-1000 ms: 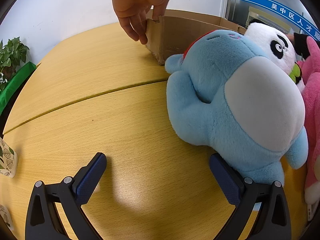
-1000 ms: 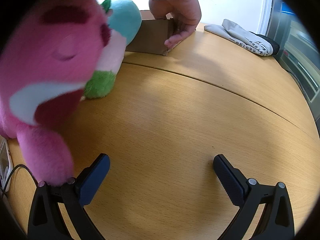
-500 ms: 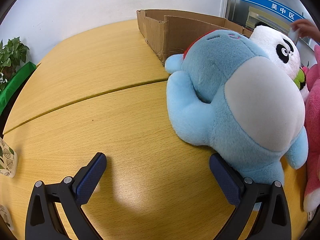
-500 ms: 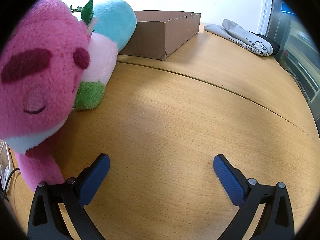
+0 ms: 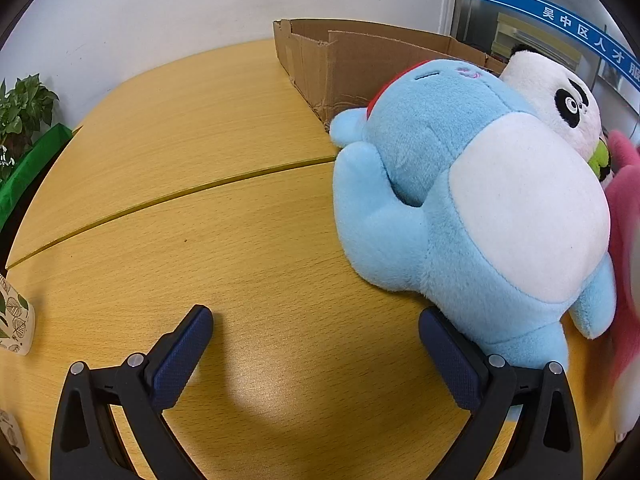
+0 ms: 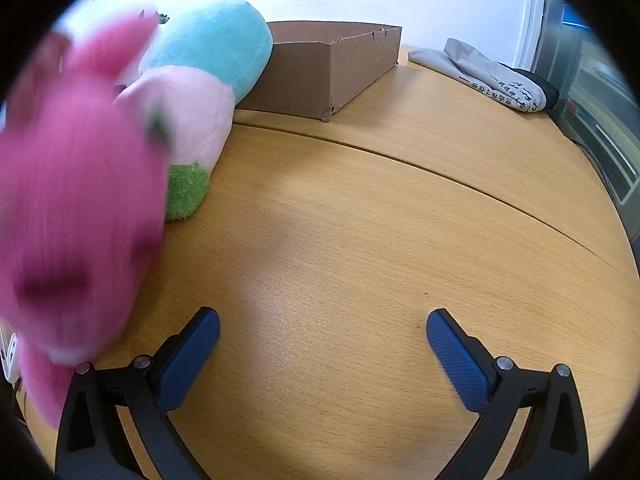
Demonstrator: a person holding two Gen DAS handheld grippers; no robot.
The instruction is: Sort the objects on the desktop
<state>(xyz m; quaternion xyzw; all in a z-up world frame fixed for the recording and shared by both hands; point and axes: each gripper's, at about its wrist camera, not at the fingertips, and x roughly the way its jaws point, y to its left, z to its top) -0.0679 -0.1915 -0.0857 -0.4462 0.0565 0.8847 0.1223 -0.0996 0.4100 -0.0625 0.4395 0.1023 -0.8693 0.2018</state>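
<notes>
A light blue plush (image 5: 460, 200) with a white belly lies on the wooden table, its lower end against the right finger of my left gripper (image 5: 316, 336), which is open and empty. A panda plush (image 5: 556, 100) sits behind it, and a pink plush (image 5: 628, 240) shows blurred at the right edge. In the right wrist view the pink plush (image 6: 72, 208) is blurred at the left, next to a teal, pink and green plush (image 6: 200, 80). My right gripper (image 6: 322, 338) is open and empty over bare table. An open cardboard box (image 5: 360, 64) stands at the back; it also shows in the right wrist view (image 6: 328, 64).
A potted plant (image 5: 20, 120) stands at the far left and a leaf-printed paper cup (image 5: 14, 320) sits at the left table edge. Folded grey cloth (image 6: 492, 76) lies at the back right. A seam (image 6: 440, 172) crosses the table (image 6: 360, 240).
The person's hand that held the box corner has gone. The pink plush has shifted and is now motion-blurred. Both grippers have stayed in place, open.
</notes>
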